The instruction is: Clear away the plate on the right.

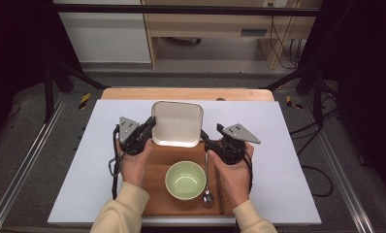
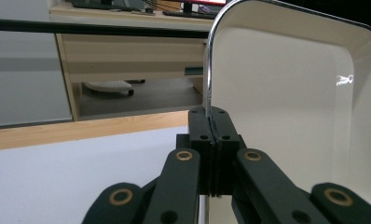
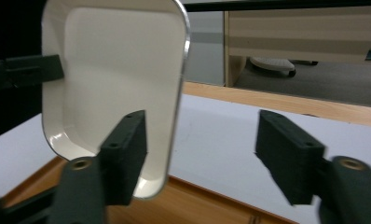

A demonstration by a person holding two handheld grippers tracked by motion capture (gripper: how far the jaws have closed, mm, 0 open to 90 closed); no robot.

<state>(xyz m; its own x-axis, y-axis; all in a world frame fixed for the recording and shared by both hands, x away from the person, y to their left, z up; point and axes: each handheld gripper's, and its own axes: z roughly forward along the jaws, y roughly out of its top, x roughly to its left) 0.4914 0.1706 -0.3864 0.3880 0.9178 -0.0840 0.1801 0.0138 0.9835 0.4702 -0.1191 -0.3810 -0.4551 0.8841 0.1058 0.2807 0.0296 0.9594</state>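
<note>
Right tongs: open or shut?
Open. The right tongs stand wide apart beside the white tray's rim, gripping nothing.

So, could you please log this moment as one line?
left gripper: shut on white tray rim | right gripper: open beside tray | green bowl, spoon: on wooden board

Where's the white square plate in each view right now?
High view: white square plate at centre, above the green bowl.
Left gripper view: right half, rim clamped in the left tool.
Right gripper view: upper left, beside the open right tool.
Shared landmark: the wooden tray.
</note>
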